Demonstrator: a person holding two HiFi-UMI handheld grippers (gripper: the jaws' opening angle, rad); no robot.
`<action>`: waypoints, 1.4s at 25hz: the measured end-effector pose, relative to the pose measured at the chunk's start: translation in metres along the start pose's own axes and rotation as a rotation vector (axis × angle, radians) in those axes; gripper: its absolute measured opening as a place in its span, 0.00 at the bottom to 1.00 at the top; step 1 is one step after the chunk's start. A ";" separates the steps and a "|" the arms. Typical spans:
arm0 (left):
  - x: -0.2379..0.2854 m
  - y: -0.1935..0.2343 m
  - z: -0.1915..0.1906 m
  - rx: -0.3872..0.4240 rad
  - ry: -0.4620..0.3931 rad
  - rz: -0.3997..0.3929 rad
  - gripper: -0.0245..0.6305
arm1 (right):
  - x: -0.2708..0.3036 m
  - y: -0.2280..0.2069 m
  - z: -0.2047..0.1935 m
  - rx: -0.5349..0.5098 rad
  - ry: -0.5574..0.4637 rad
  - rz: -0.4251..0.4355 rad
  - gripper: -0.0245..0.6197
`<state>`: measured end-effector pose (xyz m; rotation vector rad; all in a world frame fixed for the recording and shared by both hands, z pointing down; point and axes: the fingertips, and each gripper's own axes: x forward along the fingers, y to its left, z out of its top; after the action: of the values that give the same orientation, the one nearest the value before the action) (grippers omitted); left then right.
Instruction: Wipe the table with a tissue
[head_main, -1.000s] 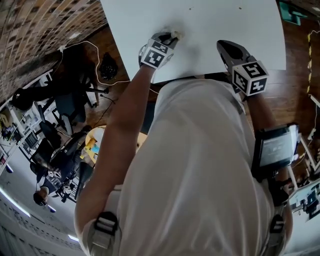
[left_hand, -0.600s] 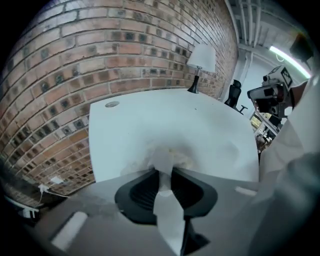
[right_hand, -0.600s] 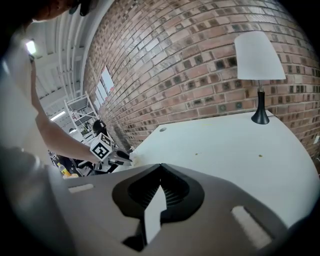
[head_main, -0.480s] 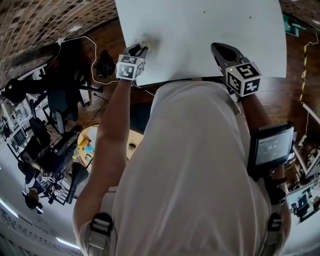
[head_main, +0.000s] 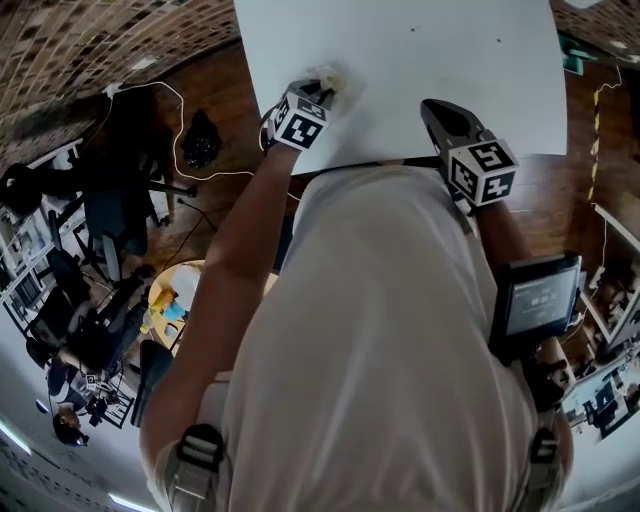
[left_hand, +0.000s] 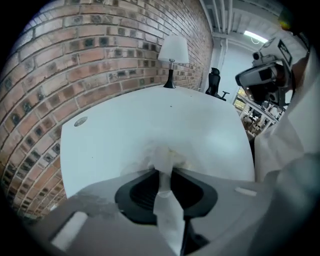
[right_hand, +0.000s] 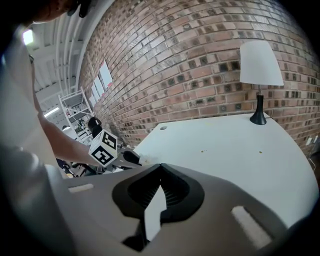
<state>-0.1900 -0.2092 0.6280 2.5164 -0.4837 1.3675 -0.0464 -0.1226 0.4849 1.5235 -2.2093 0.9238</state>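
WIPING IN HAND: A person leaning over a broad white table (head_main: 450, 50) presses a crumpled white paper tissue (left_hand: 162, 159) onto it. The wad is pinched in the grey two-jaw left gripper (head_main: 322, 88), whose jaws are clamped on it with a strip of paper trailing back between them. The bunched end spills out past the fingertips and lies on the tabletop, near the table's left edge as the head view shows it. The grey right gripper (right_hand: 160, 169), jaws closed together with nothing in them, hangs above the table's near edge, well apart from the tissue. A black-stemmed lamp with a white shade (left_hand: 173, 55) stands at the far end of the table beside a red brick wall (left_hand: 75, 60).

The tissue looks feather-light, soft and easily torn. It will likely crumple under the slightest push, and may drag or shred if pressed hard against the surface or if it meets anything wet. The sound place to hold it appears to be where it is held now, across the gathered middle of the wad, with a loose pad of paper ahead of the jaws to meet the table. A grip on a thin corner would probably let it slip out or rip during a stroke
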 end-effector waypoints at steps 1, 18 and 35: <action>0.004 0.000 0.008 -0.004 -0.002 0.000 0.16 | -0.001 -0.003 0.001 -0.002 -0.002 -0.005 0.05; 0.030 -0.086 0.092 -0.083 -0.108 -0.109 0.16 | -0.041 -0.130 0.035 0.017 -0.060 -0.019 0.05; 0.041 -0.034 0.126 -0.215 -0.093 0.072 0.16 | -0.044 -0.165 0.055 0.021 -0.113 0.093 0.05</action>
<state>-0.0594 -0.2298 0.5934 2.4146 -0.7066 1.1580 0.1278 -0.1653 0.4740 1.5286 -2.3750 0.9124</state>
